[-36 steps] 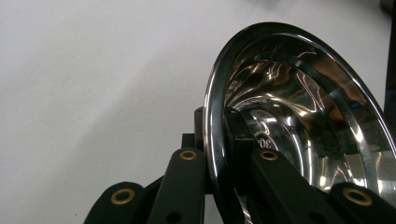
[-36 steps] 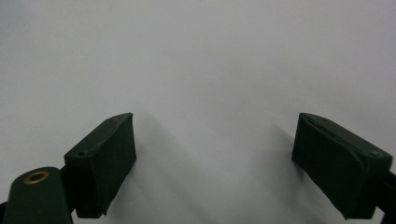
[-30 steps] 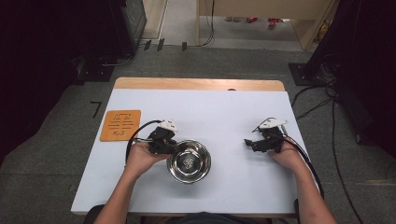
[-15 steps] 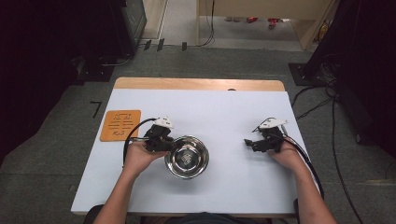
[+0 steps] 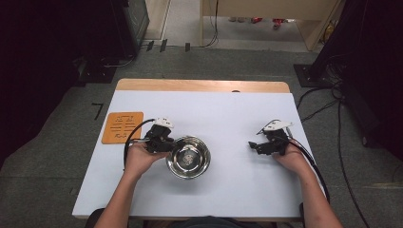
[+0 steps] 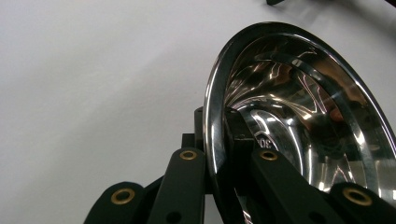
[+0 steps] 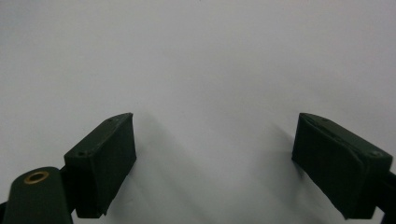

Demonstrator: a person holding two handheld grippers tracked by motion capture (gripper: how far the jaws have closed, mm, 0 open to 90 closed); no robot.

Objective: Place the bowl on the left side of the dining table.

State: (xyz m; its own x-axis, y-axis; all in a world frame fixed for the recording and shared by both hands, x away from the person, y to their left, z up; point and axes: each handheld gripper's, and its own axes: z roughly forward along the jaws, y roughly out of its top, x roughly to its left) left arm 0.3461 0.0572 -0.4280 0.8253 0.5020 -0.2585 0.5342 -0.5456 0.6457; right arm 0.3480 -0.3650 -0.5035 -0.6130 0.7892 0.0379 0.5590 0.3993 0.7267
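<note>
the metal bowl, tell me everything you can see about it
The metal bowl is round, shiny and looks like polished steel, with a rolled rim and a mirror-like inside that holds nothing. Some print is stamped on its bottom, too small to read. It sits upright on the white table, left of centre near the person's side. The left gripper is clamped on its left rim, one of the fingers inside the wall and one outside. Nothing else touches it.

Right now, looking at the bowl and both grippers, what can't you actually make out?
- Steel bowl, left gripper view: right part cut off by the frame; stamped marking hidden behind the inner jaw.
- Orange mat, high view: pattern too small to read.
- Right gripper, right gripper view: just blank table between open jaws.
- Left gripper, high view: jaw tips too small.
</note>
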